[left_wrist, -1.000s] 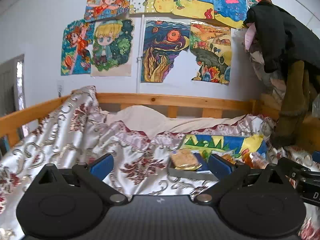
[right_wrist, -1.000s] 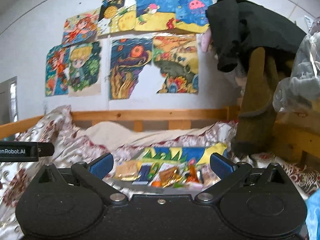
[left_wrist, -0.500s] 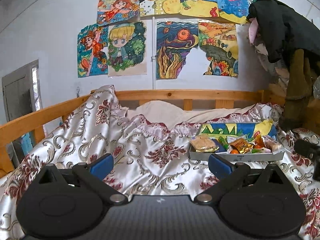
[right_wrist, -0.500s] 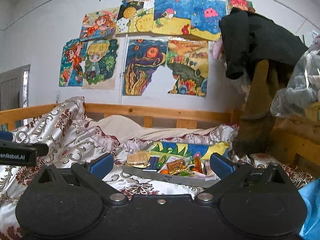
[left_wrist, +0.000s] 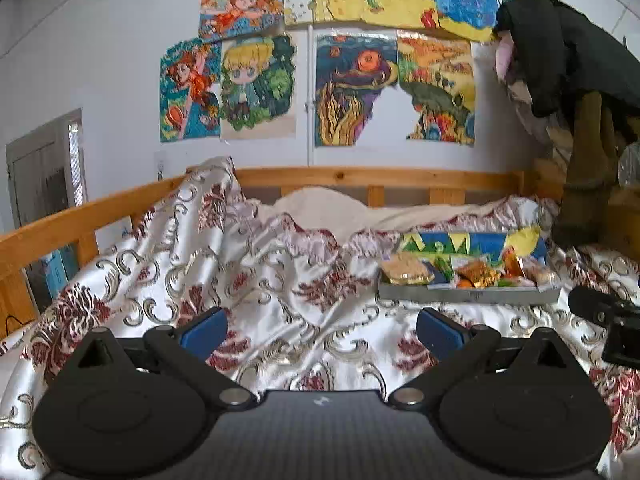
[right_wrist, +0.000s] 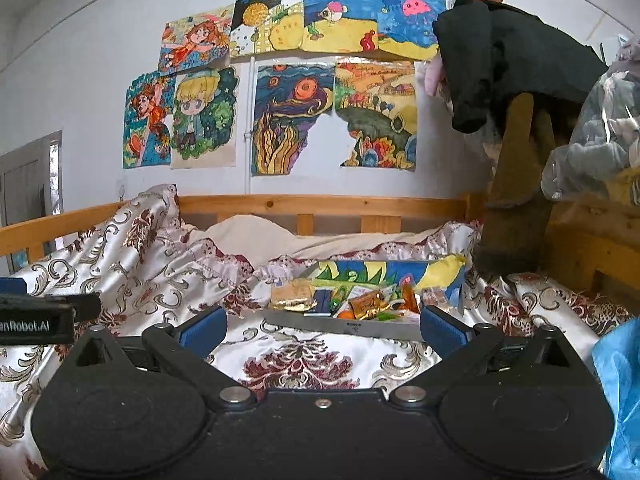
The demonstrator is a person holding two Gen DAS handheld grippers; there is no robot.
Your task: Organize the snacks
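Left wrist view: the left gripper [left_wrist: 322, 326], with black arms and blue finger pads [left_wrist: 203, 327], is held above a bed covered by a glossy white satin bedspread with dark red and gold floral patterns [left_wrist: 280, 280]; its jaws stand wide apart and hold nothing. Ahead and to the right, well apart from the fingertips, a shallow grey rectangular tray [left_wrist: 468, 294] rests on the bedspread. It contains assorted wrapped snacks [left_wrist: 476, 272], among them a flat golden-brown packet [left_wrist: 406, 270] at the tray's left end; the small orange, green and clear wrappers beside it are too small to tell apart. A blue, yellow and green painted panel [left_wrist: 472, 240] stands along the tray's far side. Part of the right gripper's black body [left_wrist: 608, 320] enters at the right edge.

Right wrist view: the right gripper [right_wrist: 323, 326] likewise has its jaws spread wide and empty. The grey tray [right_wrist: 344, 324] lies straight ahead between the two blue pads, near but not touching them, with the golden-brown packet [right_wrist: 292, 294] at its left end and the other snacks [right_wrist: 372, 304] to the right. The left gripper's black body [right_wrist: 40, 316] shows at the left edge. Behind the bed run a light wooden bed rail [right_wrist: 320, 204] and a white wall bearing colourful children's drawings [right_wrist: 296, 80]. Dark clothing [right_wrist: 512, 48] hangs at upper right, and a blue plastic sheet [right_wrist: 620, 392] appears at lower right.
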